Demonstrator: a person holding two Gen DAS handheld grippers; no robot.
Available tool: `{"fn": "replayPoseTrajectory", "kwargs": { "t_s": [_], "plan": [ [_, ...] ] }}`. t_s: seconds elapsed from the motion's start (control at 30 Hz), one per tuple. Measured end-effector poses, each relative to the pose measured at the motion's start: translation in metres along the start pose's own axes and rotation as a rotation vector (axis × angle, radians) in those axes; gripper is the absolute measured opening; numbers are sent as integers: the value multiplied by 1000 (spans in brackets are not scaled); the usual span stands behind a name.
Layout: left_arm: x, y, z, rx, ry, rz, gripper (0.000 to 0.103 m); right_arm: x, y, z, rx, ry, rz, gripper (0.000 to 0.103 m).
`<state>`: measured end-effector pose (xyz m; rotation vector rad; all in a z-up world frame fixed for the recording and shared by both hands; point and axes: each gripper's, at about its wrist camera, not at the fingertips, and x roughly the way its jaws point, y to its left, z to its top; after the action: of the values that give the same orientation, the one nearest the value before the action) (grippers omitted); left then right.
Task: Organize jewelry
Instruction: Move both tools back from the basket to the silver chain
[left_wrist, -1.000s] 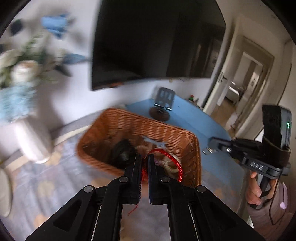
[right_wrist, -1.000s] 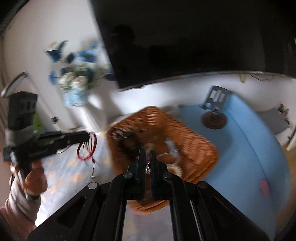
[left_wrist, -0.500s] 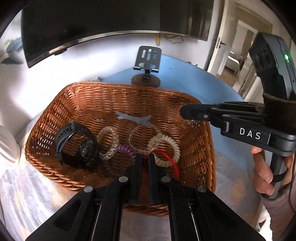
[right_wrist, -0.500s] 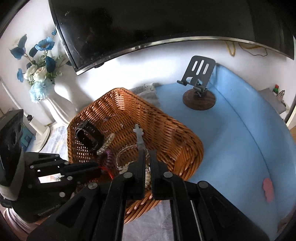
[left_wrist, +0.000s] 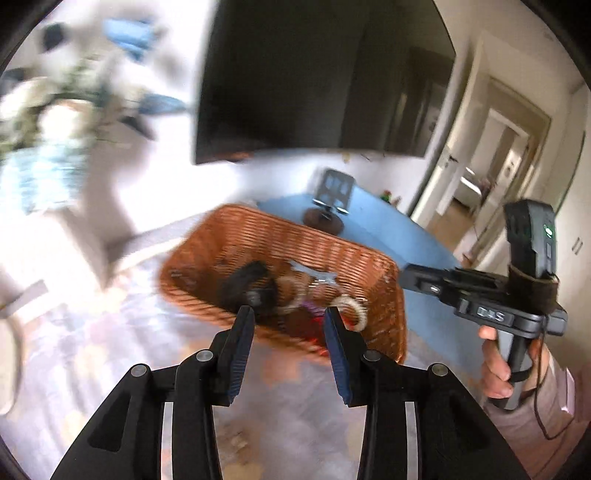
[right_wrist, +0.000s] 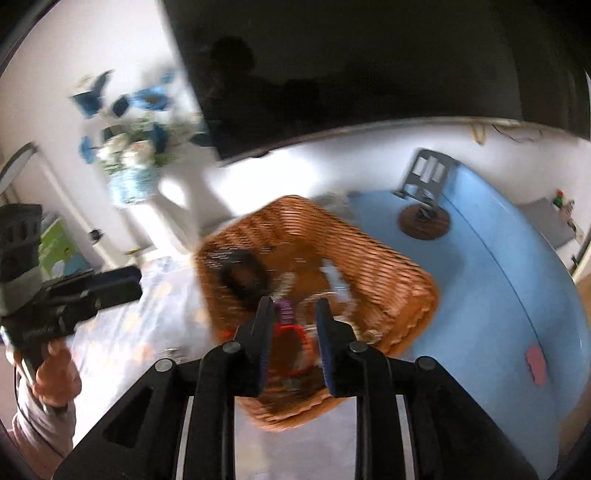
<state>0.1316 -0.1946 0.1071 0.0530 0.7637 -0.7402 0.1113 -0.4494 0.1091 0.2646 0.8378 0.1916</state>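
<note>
Surface (right_wrist: 491, 295): blue in part, pale patterned cloth in part; carries a wicker basket (left_wrist: 295, 240) ahead of both claws. Views are blurred.

Basket contents: a black watch (left_wrist: 245, 286), a cream coil band (left_wrist: 352, 308), a purple coil (right_wrist: 284, 308) and a red cord bracelet (right_wrist: 291, 332), lying loose on the basket floor.

Left claw (left_wrist: 289, 314): jaws have just been opening, now stand part open, nothing between them; it points down over the basket's near rim.

Right claw (right_wrist: 291, 304): jaws likewise just opened partway, empty; the red bracelet lies directly below and just ahead.

Judgement: the right claw looks nearer the jewelry. The bracelet's long axis cannot be told.
</note>
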Motion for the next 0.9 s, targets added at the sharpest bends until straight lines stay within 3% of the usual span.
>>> {"fn": "replayPoseTrajectory", "kwargs": {
  "t_s": [0.2,0.37,0.53,0.73,0.9],
  "plan": [
    [-55,55,-30,-122,-46,23,41,-9,67,-19,-94,12,94,33],
    [-68,84,-60,-178,-47,30,41,6,110,-44,-154,69,155,33],
    [-50,101,-84,-198,12,32,41,42,130,-73,-159,151,175,33],
    [-12,112,-104,-189,111,17,41,81,125,-94,-96,232,214,33],
    [13,107,-101,-145,165,-10,41,88,124,-100,-113,242,226,33]
  ]
}}
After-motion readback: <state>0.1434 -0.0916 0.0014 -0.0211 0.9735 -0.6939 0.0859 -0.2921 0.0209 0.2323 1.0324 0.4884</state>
